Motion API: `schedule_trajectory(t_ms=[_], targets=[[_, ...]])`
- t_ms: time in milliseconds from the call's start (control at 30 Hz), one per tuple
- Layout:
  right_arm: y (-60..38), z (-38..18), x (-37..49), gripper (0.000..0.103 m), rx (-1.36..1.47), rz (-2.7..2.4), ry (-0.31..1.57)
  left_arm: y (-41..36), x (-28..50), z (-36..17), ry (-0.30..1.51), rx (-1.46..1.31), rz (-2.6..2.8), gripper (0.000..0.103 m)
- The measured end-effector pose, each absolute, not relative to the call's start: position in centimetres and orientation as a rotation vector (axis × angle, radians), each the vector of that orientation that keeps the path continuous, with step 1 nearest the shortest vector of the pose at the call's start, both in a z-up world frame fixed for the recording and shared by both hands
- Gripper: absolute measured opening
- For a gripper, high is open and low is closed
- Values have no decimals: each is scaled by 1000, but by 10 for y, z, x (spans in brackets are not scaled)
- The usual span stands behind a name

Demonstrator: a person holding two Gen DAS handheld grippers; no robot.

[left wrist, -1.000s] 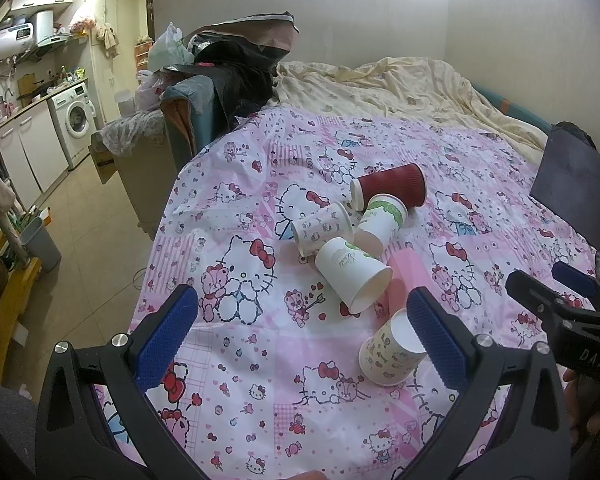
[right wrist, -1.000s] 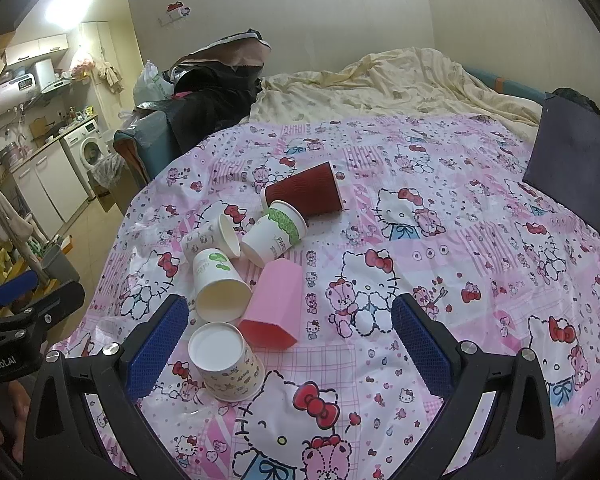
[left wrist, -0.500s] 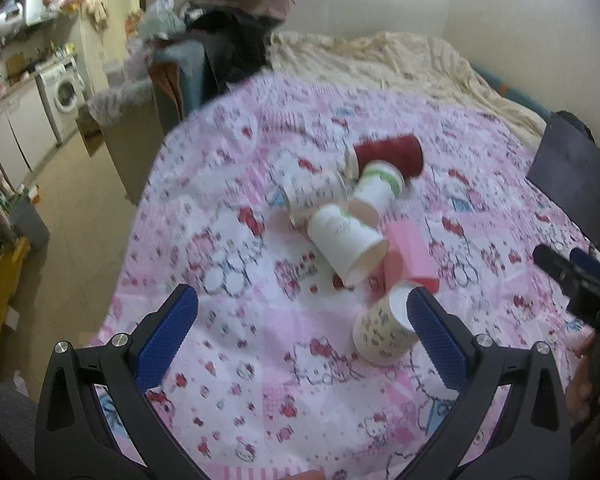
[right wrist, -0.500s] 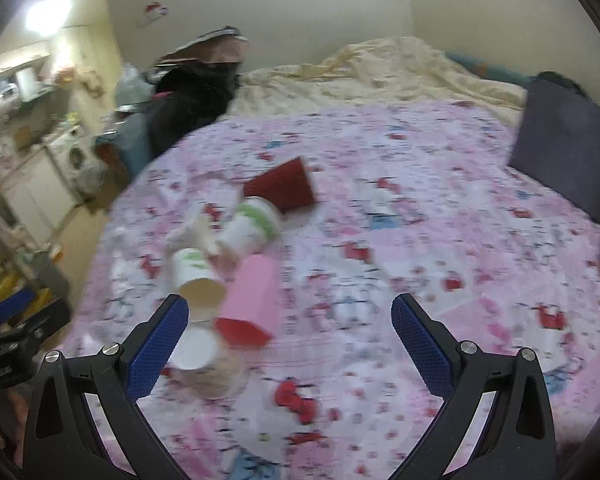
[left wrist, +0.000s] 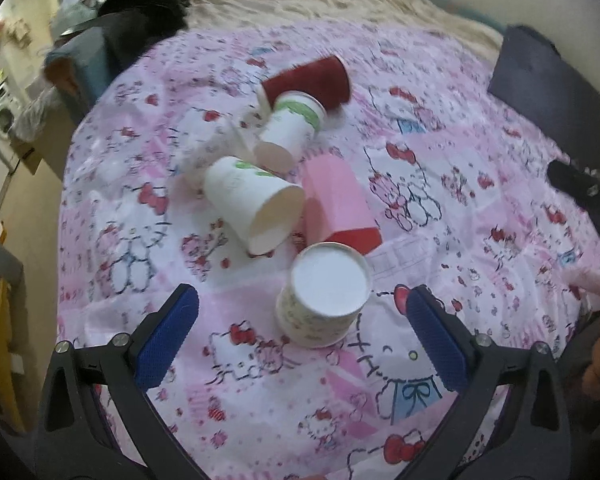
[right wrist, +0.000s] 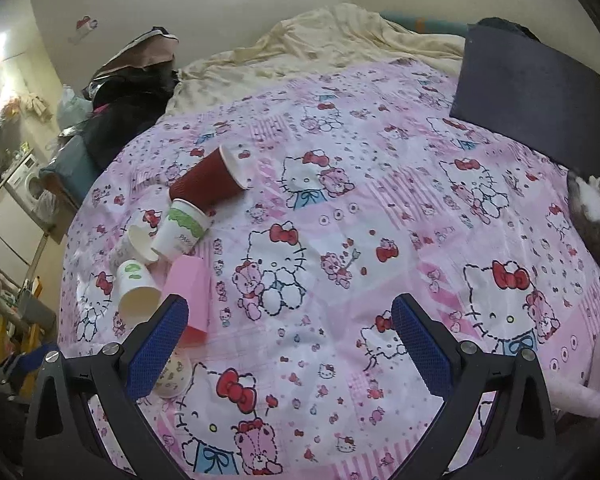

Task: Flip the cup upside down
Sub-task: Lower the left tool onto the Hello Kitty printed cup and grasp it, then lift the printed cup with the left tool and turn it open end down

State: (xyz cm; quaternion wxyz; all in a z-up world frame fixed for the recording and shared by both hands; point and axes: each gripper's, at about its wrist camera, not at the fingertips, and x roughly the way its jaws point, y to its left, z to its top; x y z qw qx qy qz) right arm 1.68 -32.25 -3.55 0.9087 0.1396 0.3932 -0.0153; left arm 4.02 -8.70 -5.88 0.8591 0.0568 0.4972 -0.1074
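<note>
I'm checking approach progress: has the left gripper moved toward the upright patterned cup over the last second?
Yes. The left gripper has come forward and down toward the patterned cup, which now stands between its open fingers; the pink cup also looms nearer.

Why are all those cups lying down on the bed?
They look knocked over. The dark red cup, green-banded cup, white cup and pink cup lie on their sides in a jumble on the Hello Kitty bedspread. Only the patterned paper cup stands upright, its mouth facing up.
</note>
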Motion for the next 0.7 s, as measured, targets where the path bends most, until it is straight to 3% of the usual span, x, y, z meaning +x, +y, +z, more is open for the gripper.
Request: schedule_trajectory(t_ms=[167,367,467,700], targets=[[-325,-33,15,103,280,-24,809,-105,55,-78,1096,155,-221,91],[-323,-33,18,103,283,-19,813,-111,62,-93,1122,173,-217,73],[-322,-34,18,103,278,-20,816,-108,62,-94,1122,169,-225,51],[-319,-35,19,103,273,-14,821,-77,56,-65,1104,95,-203,52]])
